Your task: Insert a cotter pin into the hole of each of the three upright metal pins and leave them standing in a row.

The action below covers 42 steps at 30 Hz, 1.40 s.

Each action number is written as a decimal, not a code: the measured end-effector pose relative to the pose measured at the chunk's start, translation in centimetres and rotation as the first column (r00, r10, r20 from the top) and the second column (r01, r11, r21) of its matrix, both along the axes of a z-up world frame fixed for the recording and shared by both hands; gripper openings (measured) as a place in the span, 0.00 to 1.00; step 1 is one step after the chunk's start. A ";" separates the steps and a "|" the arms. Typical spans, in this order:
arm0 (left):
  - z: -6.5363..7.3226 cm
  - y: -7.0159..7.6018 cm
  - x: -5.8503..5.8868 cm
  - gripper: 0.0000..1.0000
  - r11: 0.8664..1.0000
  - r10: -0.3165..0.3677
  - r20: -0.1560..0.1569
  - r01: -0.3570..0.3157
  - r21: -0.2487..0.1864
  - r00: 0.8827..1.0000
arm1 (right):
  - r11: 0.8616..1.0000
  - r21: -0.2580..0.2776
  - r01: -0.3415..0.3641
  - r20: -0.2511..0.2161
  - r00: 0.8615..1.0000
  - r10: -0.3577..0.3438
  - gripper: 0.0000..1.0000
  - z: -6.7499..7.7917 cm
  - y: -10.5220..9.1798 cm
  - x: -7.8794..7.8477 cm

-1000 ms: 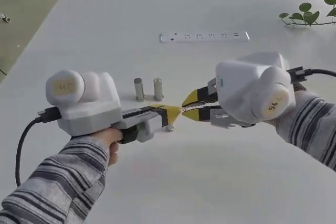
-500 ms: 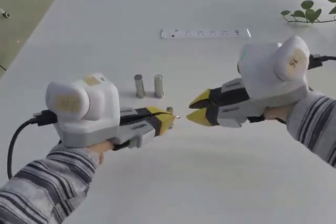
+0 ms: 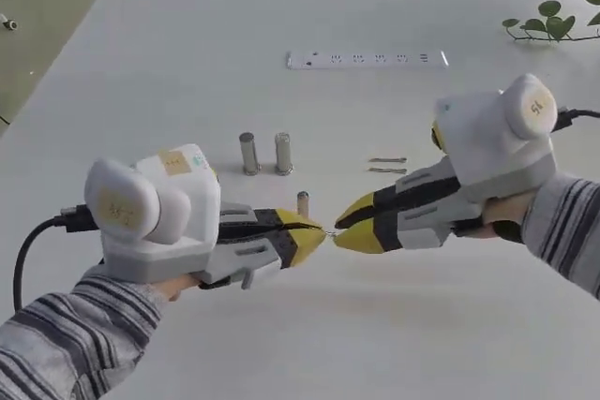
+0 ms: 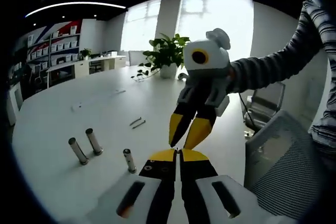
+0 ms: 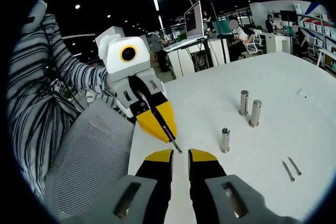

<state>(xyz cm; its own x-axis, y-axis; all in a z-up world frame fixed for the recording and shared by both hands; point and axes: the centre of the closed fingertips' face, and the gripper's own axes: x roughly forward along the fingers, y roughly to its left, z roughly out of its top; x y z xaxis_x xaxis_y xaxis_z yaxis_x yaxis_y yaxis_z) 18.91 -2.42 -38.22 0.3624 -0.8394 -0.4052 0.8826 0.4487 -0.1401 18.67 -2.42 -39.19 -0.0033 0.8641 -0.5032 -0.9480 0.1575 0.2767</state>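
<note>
On white table [image 3: 187,63], left to right: left gripper [image 3: 317,230], jaws clenched on one cotter pin [image 5: 176,146]; two metal pins [image 3: 248,154] upright, side by side; third pin [image 3: 303,203] upright, nearer, just behind the tips; right gripper [image 3: 339,231], jaws parted, tips near the held pin; two spare cotter pins [image 3: 387,160] lying flat beyond.
</note>
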 end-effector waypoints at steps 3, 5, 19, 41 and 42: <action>0.1 -0.2 -0.2 0.00 1.000 -0.014 0.007 0.014 -0.002 1.000 | 1.000 0.007 -0.016 -0.013 1.000 0.016 0.04 0.0 0.1 -0.4; 0.2 -0.2 -0.3 0.00 1.000 -0.020 0.008 0.020 -0.006 1.000 | 1.000 0.011 -0.026 -0.015 1.000 0.026 0.03 0.1 0.2 -0.6; 0.2 -0.5 -0.9 0.00 0.999 -0.025 -0.024 0.025 -0.030 0.999 | 0.998 0.000 -0.066 0.003 0.998 0.066 0.00 -0.1 0.0 -1.1; -0.7 0.0 -0.5 0.01 0.999 0.030 -0.012 -0.030 -0.023 0.999 | 0.967 -0.142 -0.211 0.226 0.944 0.239 0.00 -0.8 -0.4 -0.4; -0.8 0.0 -0.5 0.00 0.999 0.036 -0.017 -0.036 -0.022 0.999 | 0.965 -0.151 -0.216 0.230 0.942 0.247 0.00 -0.8 -0.4 -0.5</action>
